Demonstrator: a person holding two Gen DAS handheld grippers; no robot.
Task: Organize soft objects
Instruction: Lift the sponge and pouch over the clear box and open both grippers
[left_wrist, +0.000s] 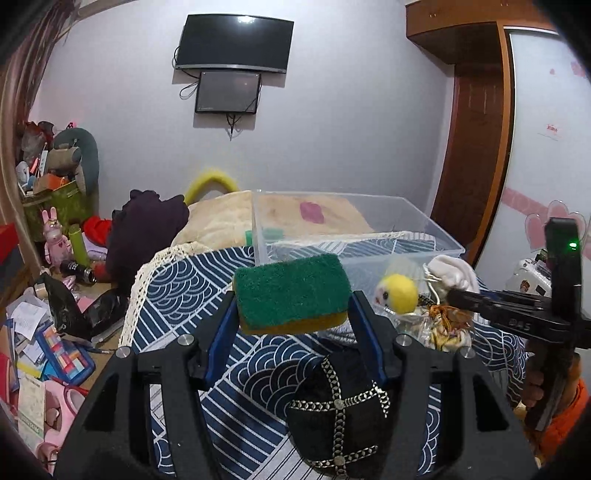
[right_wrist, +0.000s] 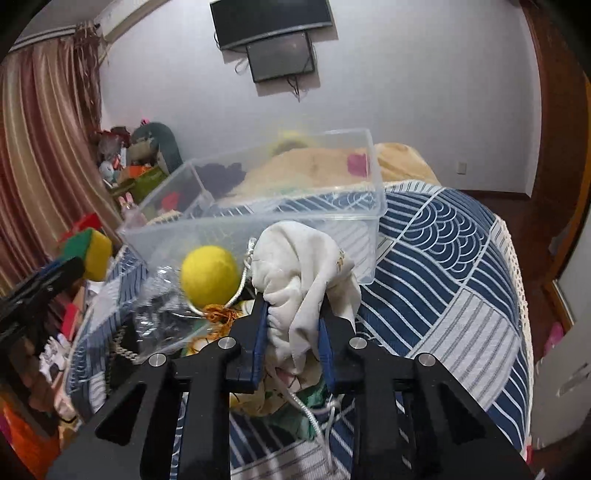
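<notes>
Blue wave-patterned cloth (left_wrist: 177, 288) covers the surface we work over, with a television (left_wrist: 234, 42) on the wall beyond. Our left tool (left_wrist: 291, 301) pinches a green-and-yellow sponge (left_wrist: 291, 291) between its fingers, long axis running across from finger to finger, green face up. Ahead of it stands a clear plastic bin (left_wrist: 369, 236). Our right tool (right_wrist: 291, 306) is clamped on a crumpled white cloth pouch (right_wrist: 303, 258), which bulges up toward the bin; its cord trails below, partly hidden. Just left of this tool sits a yellow felt ball (right_wrist: 208, 275). No writing is legible to us. Under the left tool lies a black cap (left_wrist: 338, 413), its near edge cut off.
</notes>
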